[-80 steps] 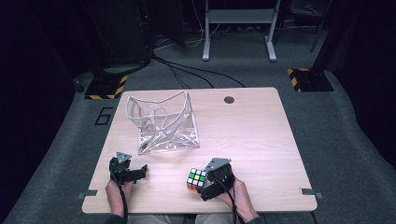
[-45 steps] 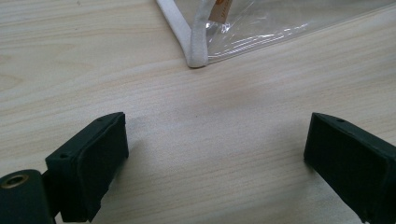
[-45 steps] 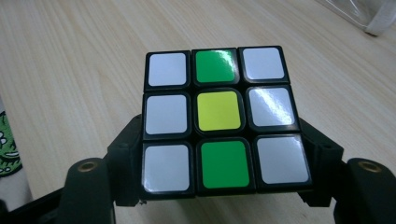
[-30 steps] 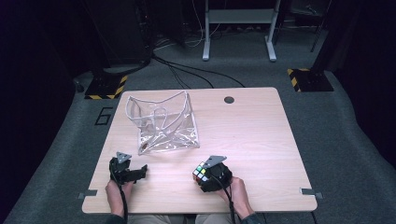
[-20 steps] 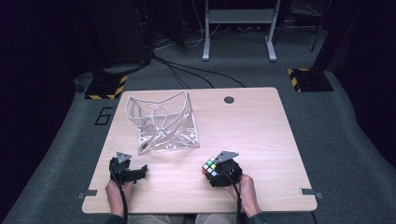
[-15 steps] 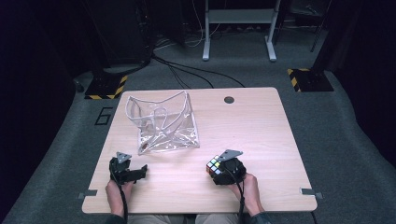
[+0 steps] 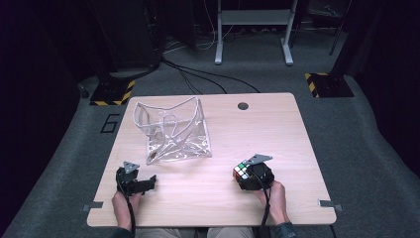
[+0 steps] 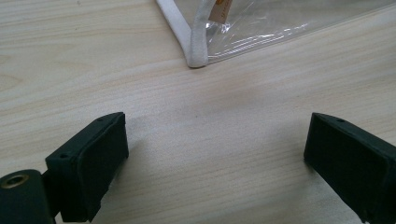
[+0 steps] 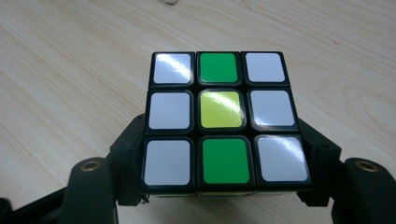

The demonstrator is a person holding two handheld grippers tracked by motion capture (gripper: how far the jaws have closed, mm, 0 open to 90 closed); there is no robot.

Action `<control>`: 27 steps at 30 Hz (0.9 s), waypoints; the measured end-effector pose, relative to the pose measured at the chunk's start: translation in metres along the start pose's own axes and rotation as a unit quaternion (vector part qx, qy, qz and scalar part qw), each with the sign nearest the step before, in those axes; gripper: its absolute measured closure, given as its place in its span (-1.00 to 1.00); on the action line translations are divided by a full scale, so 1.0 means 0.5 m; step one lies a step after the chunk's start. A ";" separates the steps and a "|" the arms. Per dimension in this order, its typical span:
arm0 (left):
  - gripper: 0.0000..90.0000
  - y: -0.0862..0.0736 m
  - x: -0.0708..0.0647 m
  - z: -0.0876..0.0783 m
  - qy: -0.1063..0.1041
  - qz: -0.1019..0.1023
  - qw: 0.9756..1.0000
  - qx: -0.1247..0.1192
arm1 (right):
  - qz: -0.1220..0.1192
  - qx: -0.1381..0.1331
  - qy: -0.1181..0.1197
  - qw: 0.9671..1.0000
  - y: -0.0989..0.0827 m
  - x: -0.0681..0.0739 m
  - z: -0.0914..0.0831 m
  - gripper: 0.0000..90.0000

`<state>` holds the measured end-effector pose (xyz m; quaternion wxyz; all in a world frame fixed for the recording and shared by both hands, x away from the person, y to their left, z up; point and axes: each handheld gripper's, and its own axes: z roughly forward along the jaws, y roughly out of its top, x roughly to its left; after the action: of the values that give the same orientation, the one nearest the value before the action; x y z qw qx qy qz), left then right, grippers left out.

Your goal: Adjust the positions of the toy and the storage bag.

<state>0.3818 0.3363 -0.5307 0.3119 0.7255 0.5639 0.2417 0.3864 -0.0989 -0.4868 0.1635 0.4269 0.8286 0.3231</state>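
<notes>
Jaws: right gripper (image 7: 243, 174) is clamped on the puzzle cube (image 7: 241, 171), one jaw pressed on each side of it; left gripper (image 7: 148, 182) has its jaws wide apart with only bare wood between them.

Counter (image 7: 267, 129): light wood, with a round cable hole (image 7: 242, 105) at the far edge, right of centre.

Clear plastic bag (image 7: 171, 131): white-trimmed, standing open on the far-left part of the counter, well apart from the cube. In the left gripper view its trimmed corner (image 8: 196, 51) sits just beyond the open jaws, not touching them.

Cube: near-right part of the counter, held in the right gripper in front of the right hand (image 7: 273, 196). In the right gripper view the cube (image 9: 223, 121) shows one face: yellow centre, green above and below it, the other six squares white. Can't tell whether it rests on the wood or is lifted clear.

Left hand (image 7: 123, 206): near-left edge, gripper pointing right and slightly toward the bag.
</notes>
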 end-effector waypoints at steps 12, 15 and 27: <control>-0.86 0.000 0.000 0.000 0.000 0.000 1.000 0.000 | 0.014 -0.017 -0.013 1.000 -0.010 -0.020 0.004 -0.47; -0.86 0.000 0.000 0.000 0.000 0.000 1.000 0.000 | 0.030 -0.024 -0.004 0.999 -0.005 -0.027 -0.005 -0.70; -0.86 0.002 0.000 0.002 0.003 -0.007 1.000 0.000 | 0.035 -0.017 0.008 0.999 0.011 -0.035 -0.026 -0.86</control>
<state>0.3828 0.3359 -0.5306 0.3118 0.7208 0.5699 0.2419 0.3927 -0.1162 -0.4735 0.1526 0.4500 0.8088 0.3465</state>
